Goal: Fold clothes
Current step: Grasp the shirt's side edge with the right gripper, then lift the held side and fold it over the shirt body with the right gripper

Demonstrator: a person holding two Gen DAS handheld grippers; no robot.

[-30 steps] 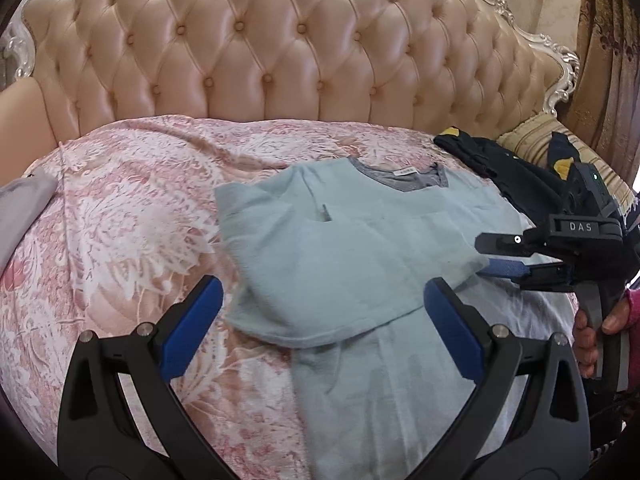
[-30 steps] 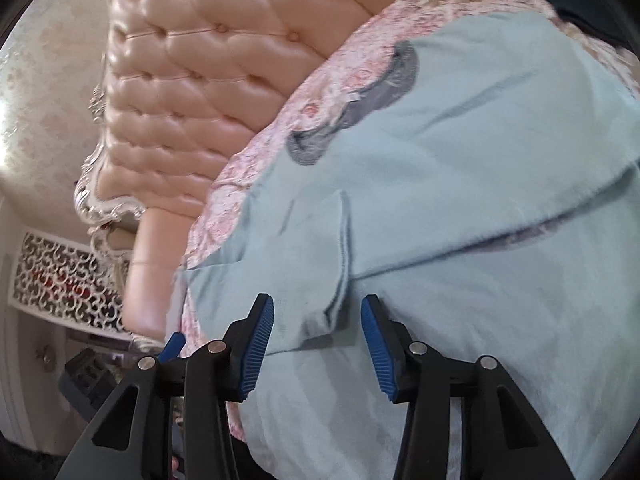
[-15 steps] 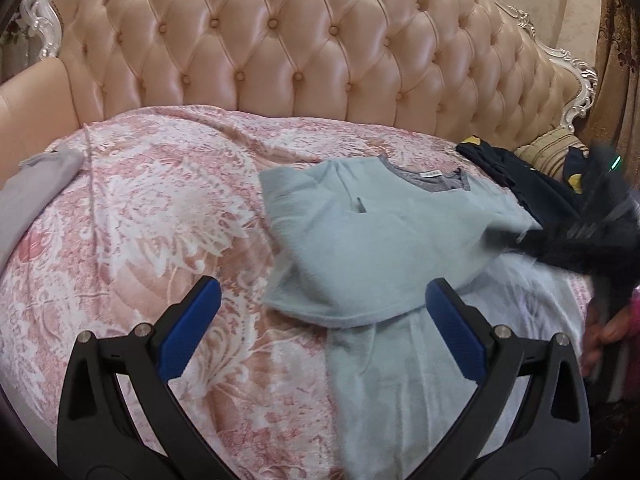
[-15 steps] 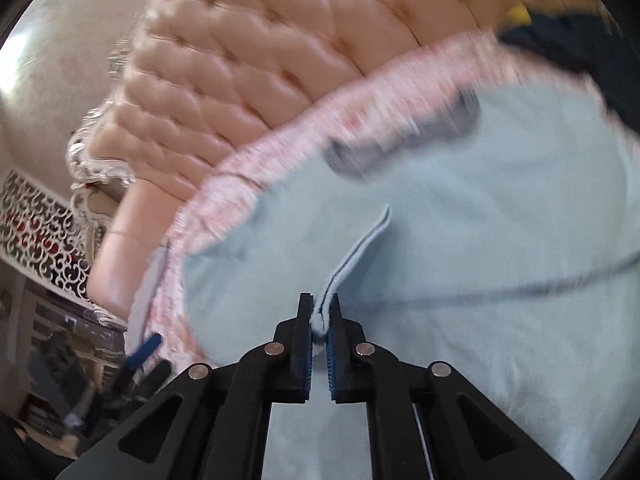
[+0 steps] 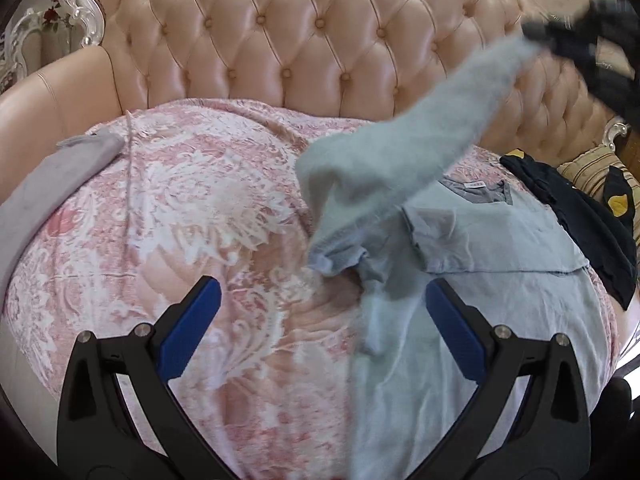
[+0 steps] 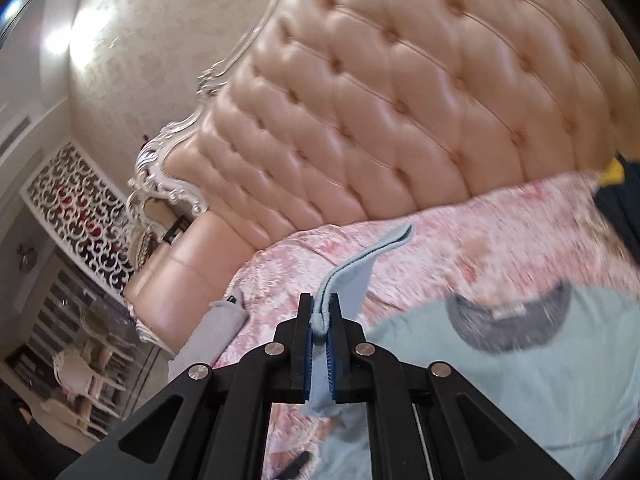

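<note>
Left wrist: my left gripper (image 5: 320,320) is spread wide, empty, above the pink bedspread (image 5: 180,208). Light blue shirt (image 5: 500,264) lies on the bed, one sleeve (image 5: 420,140) lifted, blurred. Right wrist: my right gripper (image 6: 319,340) is pressed together, pinching the sleeve hem (image 6: 320,316) above the bedspread, tufted headboard (image 6: 400,100) behind.

Tufted peach leather headboard (image 6: 420,120), silver carved trim (image 6: 168,176), white lattice screen (image 6: 76,216), pale wall (image 6: 132,40)
</note>
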